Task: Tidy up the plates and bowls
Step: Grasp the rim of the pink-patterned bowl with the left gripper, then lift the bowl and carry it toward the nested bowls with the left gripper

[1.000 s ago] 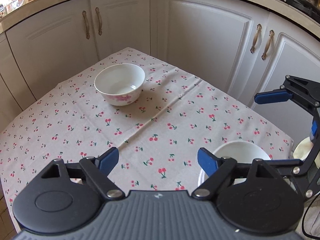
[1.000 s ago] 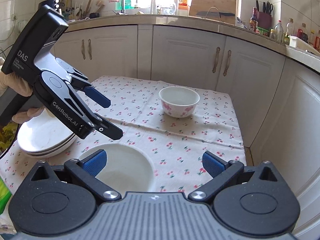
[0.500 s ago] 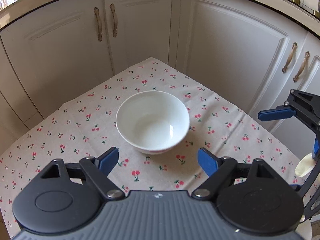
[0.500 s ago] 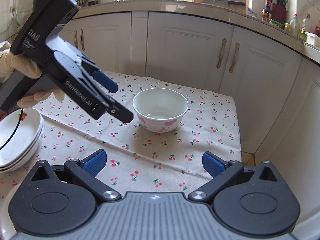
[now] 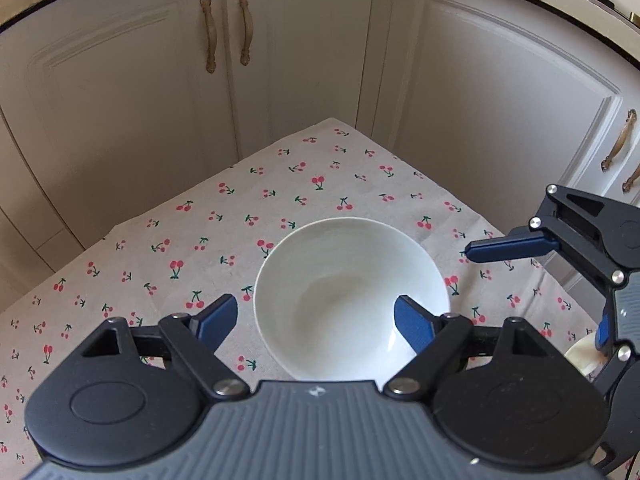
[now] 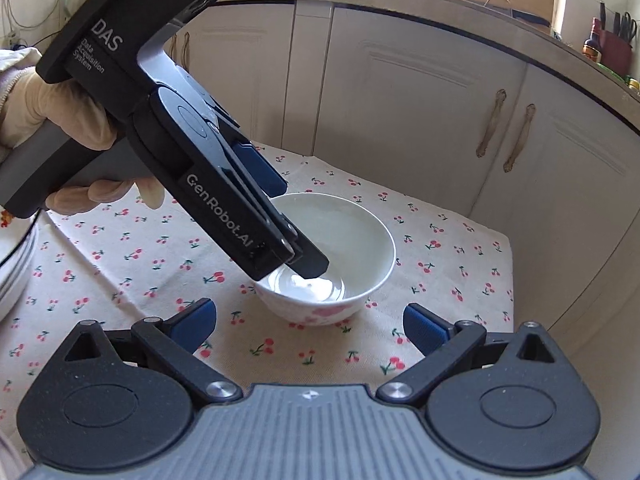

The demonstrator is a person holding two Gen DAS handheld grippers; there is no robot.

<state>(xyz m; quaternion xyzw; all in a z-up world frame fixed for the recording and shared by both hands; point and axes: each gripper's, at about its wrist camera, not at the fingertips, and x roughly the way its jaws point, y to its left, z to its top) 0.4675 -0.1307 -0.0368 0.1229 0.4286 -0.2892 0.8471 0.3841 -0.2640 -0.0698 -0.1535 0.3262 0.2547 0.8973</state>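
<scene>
A white bowl (image 5: 344,292) with a pink flower print (image 6: 344,236) stands on the cherry-print tablecloth (image 5: 192,240) near the table's far corner. My left gripper (image 5: 316,320) is open and straddles the bowl's near rim: one finger hangs inside the bowl, the other outside it to the left. In the right wrist view the left gripper (image 6: 280,220) reaches down into the bowl. My right gripper (image 6: 310,320) is open and empty, just short of the bowl. It shows in the left wrist view (image 5: 512,248) at the right.
A stack of white plates (image 6: 16,264) sits at the table's left edge. White cabinet doors (image 5: 280,72) close in behind the table corner. The countertop above holds bottles and a knife block (image 6: 608,44).
Both grippers moved forward to the flowered bowl. The left gripper came down over its rim, one finger now inside. The other white bowl near the right gripper has left view.
</scene>
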